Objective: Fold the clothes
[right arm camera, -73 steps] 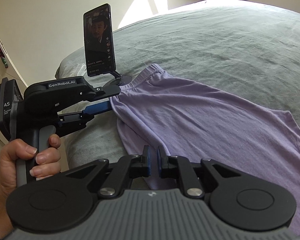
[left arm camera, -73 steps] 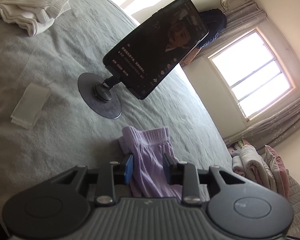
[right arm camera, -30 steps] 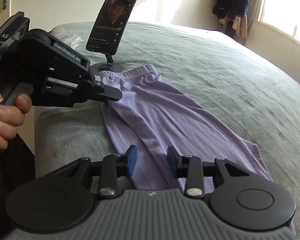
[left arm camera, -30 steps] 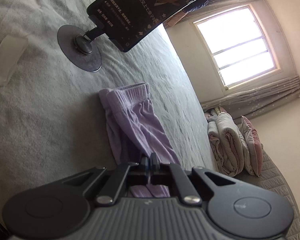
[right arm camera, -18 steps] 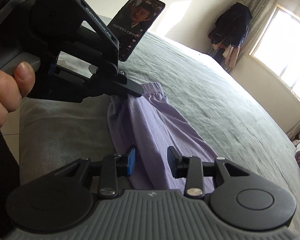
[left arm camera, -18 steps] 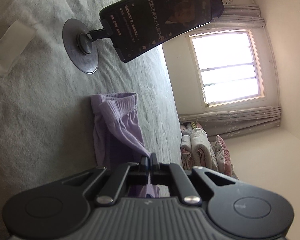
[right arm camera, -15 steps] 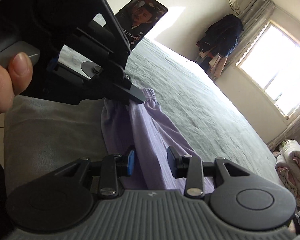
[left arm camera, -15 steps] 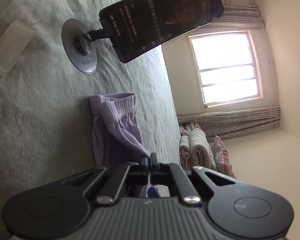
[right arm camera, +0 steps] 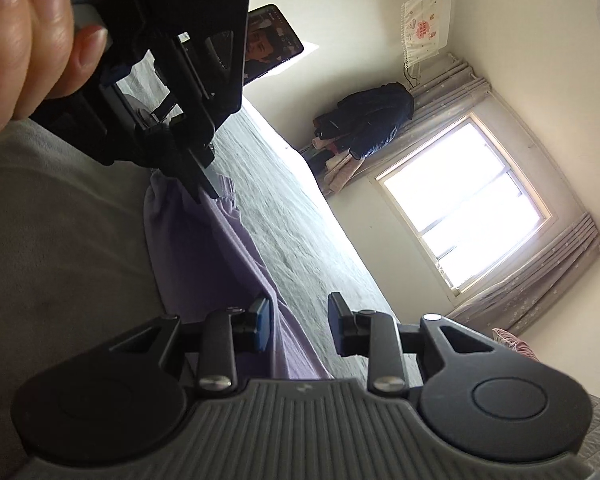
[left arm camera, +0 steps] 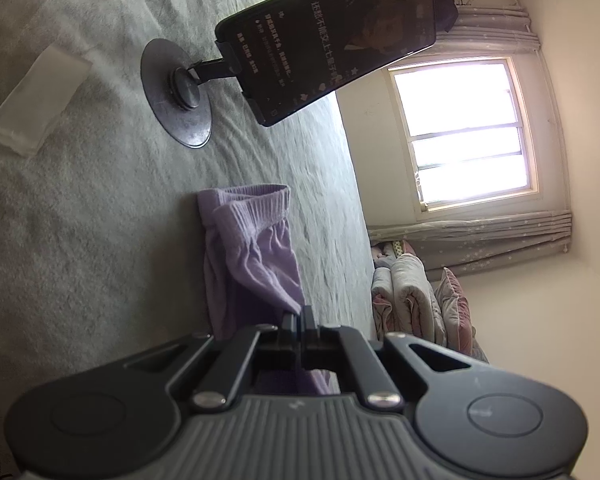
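on the bed (left arm camera: 80,240), left hand-held gripper (left arm camera: 299,316) pinches lilac trousers (left arm camera: 256,256); right hand-held gripper (right arm camera: 298,326) gapes, narrowing.

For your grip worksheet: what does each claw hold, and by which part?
The left claw pinches the purple trousers by a side edge below the waistband. The right claw, just closing, holds nothing yet.

lilac trousers (left arm camera: 256,256) with a ribbed waistband lie on a grey bed (left arm camera: 80,220); beyond the trousers, a black phone (left arm camera: 328,36), a dark grey stand (left arm camera: 176,92) and white folded cloth (left arm camera: 36,100).
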`<state>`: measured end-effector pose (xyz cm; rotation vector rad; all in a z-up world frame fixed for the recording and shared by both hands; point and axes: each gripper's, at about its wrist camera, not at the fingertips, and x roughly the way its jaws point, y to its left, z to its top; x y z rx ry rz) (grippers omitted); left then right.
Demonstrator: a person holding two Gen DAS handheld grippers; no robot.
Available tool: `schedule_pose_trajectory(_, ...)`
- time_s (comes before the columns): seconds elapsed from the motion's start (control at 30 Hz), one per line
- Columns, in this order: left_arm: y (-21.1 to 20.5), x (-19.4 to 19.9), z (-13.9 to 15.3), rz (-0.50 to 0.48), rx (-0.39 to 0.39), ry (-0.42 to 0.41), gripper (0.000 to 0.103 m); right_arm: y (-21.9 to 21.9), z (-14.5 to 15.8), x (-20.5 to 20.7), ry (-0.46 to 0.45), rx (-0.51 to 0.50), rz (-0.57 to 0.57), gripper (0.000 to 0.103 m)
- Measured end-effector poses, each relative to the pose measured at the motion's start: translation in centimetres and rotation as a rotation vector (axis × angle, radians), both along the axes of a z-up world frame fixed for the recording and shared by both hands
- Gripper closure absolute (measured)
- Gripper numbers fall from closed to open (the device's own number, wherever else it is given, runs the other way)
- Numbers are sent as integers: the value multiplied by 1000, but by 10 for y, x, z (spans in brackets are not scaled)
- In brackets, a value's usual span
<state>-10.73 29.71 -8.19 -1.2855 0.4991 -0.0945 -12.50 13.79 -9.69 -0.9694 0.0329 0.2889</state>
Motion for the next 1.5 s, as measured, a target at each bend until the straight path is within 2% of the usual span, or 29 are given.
schedule_pose_trajectory(0.07,1,-1,-1,-2,7,12,102,-2,-2,-3,3,-14,21,81)
schedule_pose_trajectory(0.1,2,0,-2,-2,15,24,102,-4,-2,-4,17,-17,34,92)
schedule_pose_trajectory(0.17,3,1,-5,2,32,50,102,-5,-1,0,80,-21,55,103)
schedule_pose_trajectory(0.27,4,4,-8,16,56,84,102,-6,7,8,227,41,81,103)
schedule_pose_trajectory(0.37,5,9,-9,28,77,97,102,-6,18,15,324,100,106,103)
schedule_pose_trajectory(0.57,4,14,-6,76,112,73,100,-6,33,20,364,140,114,103)
schedule_pose_trajectory(0.87,10,12,-4,168,136,53,100,-13,19,5,390,153,127,103)
schedule_pose_trajectory(1.0,6,10,6,189,197,12,102,-20,18,1,416,189,134,103)
schedule_pose_trajectory(1.07,4,12,12,197,270,42,102,-22,21,3,446,223,137,103)
schedule_pose_trajectory(1.13,4,16,11,196,326,121,101,-22,22,8,491,253,133,103)
schedule_pose_trajectory(1.23,9,11,8,194,321,138,100,-22,21,18,557,288,124,103)
schedule_pose_trajectory(1.27,11,9,10,191,322,139,99,-21,21,22,576,302,124,103)
schedule_pose_trajectory(1.37,13,-2,18,186,327,128,81,-23,26,28,636,354,129,103)
schedule_pose_trajectory(1.43,11,-7,24,182,338,110,71,-28,32,36,730,429,136,103)
schedule_pose_trajectory(1.5,7,-13,30,168,371,95,69,-35,37,47,839,516,139,103)
